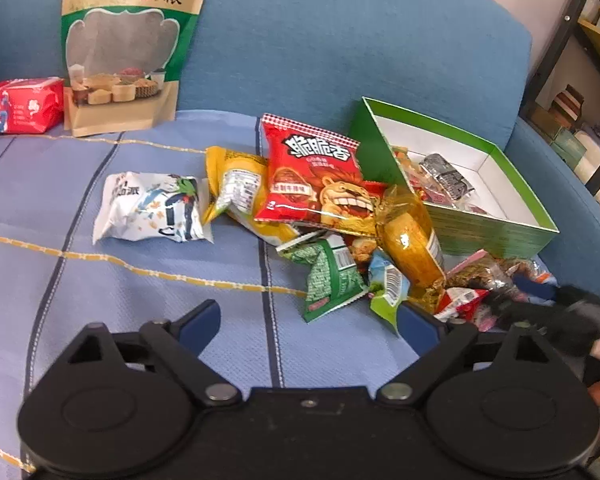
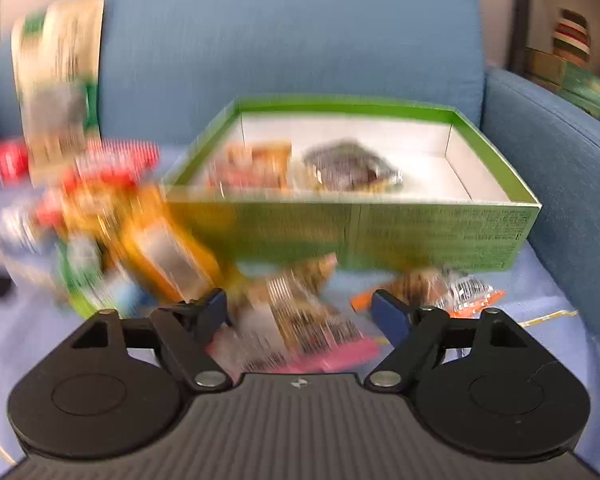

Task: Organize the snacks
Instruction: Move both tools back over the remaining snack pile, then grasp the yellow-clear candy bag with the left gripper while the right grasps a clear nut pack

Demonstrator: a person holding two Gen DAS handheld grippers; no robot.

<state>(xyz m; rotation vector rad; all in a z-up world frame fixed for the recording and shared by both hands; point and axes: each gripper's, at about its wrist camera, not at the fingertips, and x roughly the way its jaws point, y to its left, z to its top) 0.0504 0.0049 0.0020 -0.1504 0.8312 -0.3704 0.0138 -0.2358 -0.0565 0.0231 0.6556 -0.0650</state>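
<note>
A green box (image 1: 496, 236) with a white inside stands on the blue sofa and holds a dark packet (image 1: 446, 176) and a red one. It also shows in the right wrist view (image 2: 440, 232). A pile of snacks lies left of it: a red bag (image 1: 316, 180), yellow packets (image 1: 236, 184), a green packet (image 1: 332, 276) and a white bag (image 1: 152, 208). My left gripper (image 1: 308, 316) is open and empty above the cloth. My right gripper (image 2: 300, 308) is open, with a pink-edged snack packet (image 2: 300, 332) lying between its fingers; this view is blurred.
A tall beige and green pouch (image 1: 124, 44) leans on the sofa back, with a red pack (image 1: 20, 106) beside it. An orange packet (image 2: 468, 292) lies before the box. Shelves (image 1: 580, 80) stand to the right of the sofa arm (image 2: 560, 168).
</note>
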